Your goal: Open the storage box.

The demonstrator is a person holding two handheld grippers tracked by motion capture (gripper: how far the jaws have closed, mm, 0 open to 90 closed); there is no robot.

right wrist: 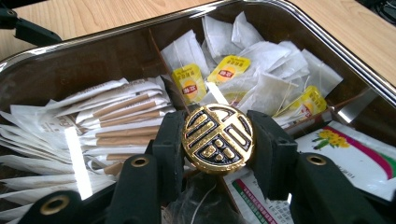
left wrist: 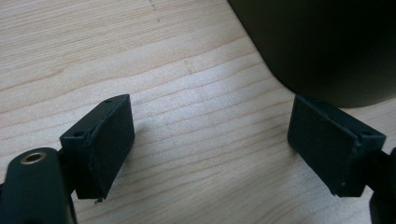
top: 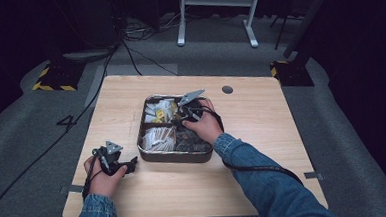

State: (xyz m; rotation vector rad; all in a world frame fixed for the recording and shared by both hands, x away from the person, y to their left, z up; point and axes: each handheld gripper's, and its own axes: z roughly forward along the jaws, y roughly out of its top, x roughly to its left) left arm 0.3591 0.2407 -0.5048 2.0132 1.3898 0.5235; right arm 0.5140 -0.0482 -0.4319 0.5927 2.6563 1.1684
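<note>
A metal tray (top: pixel 173 157) with compartments sits mid-table. In the right gripper view a round gold-and-black ornament (right wrist: pixel 218 138) stands above the tray's dividers, and my right gripper (right wrist: pixel 219 154) is shut on it, one pad pressing each side. From above, the right gripper (top: pixel 184 120) reaches into the tray's middle. My left gripper (top: pixel 131 165) rests low over the table at the tray's near left corner. Its jaws (left wrist: pixel 210 144) stand wide open with only bare wood between them, and the tray's dark outer wall (left wrist: pixel 327 46) is just beyond the right pad.
The tray holds tea bags with yellow tags (right wrist: pixel 252 79), white stick sachets (right wrist: pixel 116 116) and flower-printed packets (right wrist: pixel 355 149). The wooden table (top: pixel 261 115) has a round cable hole (top: pixel 227 89) behind the tray. Cables and a stand's feet lie on the floor beyond.
</note>
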